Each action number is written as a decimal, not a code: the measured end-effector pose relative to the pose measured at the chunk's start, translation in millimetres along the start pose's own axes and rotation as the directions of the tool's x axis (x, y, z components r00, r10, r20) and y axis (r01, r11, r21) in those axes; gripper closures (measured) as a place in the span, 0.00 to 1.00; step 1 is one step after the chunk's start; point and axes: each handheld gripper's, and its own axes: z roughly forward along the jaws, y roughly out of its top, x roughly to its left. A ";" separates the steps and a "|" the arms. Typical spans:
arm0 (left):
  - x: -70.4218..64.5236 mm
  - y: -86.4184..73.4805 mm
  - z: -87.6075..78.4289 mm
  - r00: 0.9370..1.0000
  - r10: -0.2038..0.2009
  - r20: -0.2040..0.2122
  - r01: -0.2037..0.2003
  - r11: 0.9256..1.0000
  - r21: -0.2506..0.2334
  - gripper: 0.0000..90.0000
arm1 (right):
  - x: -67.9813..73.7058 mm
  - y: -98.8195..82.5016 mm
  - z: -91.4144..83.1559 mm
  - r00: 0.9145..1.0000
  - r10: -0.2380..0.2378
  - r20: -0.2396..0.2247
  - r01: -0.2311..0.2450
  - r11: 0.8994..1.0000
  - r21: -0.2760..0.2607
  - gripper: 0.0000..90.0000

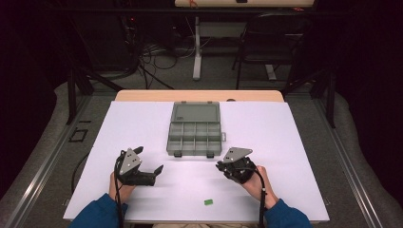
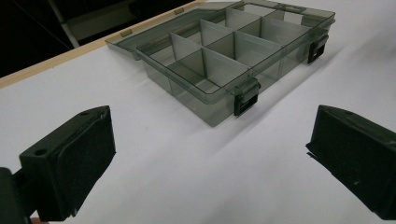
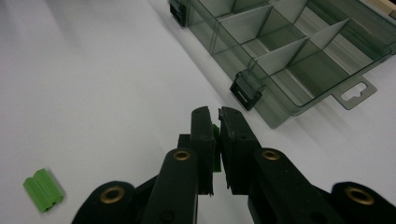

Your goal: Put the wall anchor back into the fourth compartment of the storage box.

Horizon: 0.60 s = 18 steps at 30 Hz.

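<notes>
A small green piece (image 3: 215, 147) is clamped between the nearly shut jaws of the right gripper (image 3: 217, 114); only a sliver of it is seen between the pads. A second green piece (image 1: 208, 202) lies loose on the white sheet (image 1: 285, 142) near the front edge, between the two forearms. The open grey organiser box (image 1: 195, 137) sits mid-table, lid folded back, its compartments apparently empty.

Step in hand, as judged: the held piece is to be carried to a compartment of the box. For a clean drop, the gripper should be raised enough to clear the front wall and latch (image 3: 246, 90), centred over one compartment rather than a divider, lowered close to the floor, and only then released, since so small a piece could bounce out or cling to a pad.

Pose: the right gripper is held low, just right of the box's near right corner, jaws aimed toward the box, tilted slightly down. The left gripper (image 1: 149, 164) is held near the box's near left corner, jaws spread wide and empty, pointed at the box; its hand (image 1: 121, 190) rests by the sheet.
</notes>
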 end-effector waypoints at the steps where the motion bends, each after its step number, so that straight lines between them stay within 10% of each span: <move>1: 0.2 -0.2 0.2 1.000 0.001 0.001 -0.001 1.000 0.000 0.00 | -1.2 0.7 -0.2 1.000 -0.002 0.002 0.002 1.000 0.002 0.93; 18: 0.2 0.2 -0.2 1.000 -0.001 -0.004 0.001 1.000 -0.003 0.00 | -10.3 13.8 -0.3 1.000 0.010 0.008 -0.010 1.000 -0.017 0.93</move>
